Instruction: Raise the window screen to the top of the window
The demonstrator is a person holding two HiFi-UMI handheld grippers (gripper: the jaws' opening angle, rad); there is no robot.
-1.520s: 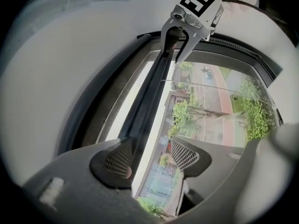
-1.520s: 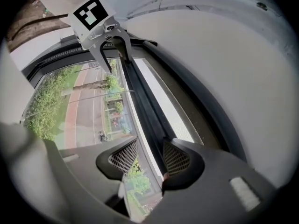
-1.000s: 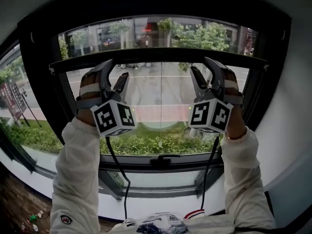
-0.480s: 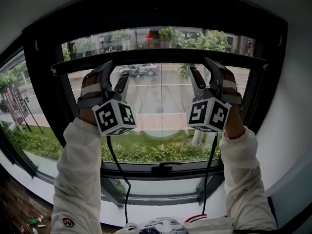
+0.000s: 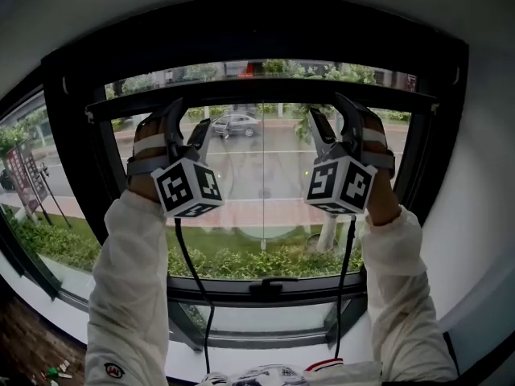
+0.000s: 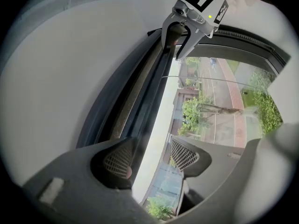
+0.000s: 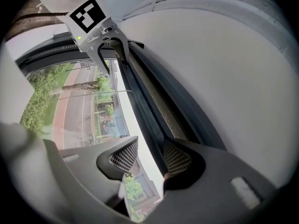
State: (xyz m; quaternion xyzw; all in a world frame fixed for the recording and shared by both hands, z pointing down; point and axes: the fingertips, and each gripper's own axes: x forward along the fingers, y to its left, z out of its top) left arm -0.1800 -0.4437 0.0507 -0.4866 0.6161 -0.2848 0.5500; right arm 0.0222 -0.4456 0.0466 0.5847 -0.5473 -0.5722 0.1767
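Since the earlier frame, the strip of glass (image 5: 257, 69) between the screen bar (image 5: 257, 92) and the top of the window frame (image 5: 257, 30) has been narrowed. The bar is now shown high in the opening, just below the frame's upper member. Both arms are raised. The left gripper (image 5: 187, 121) is set astride the bar towards its left end, and the right gripper (image 5: 335, 115) astride it towards its right end. In the left gripper view, the left gripper (image 6: 149, 158) is seen with its jaws a narrow way apart. The screen bar (image 6: 150, 94) is passed between them and lies against the room-side pad, while daylight is visible between the bar and the other pad. The same arrangement is shown in the right gripper view for the right gripper (image 7: 150, 158) and the bar (image 7: 140, 101). A latch handle (image 5: 265, 285) is seen on the lower frame rail, well below the bar. A car (image 5: 233, 124) is visible on the street outside.
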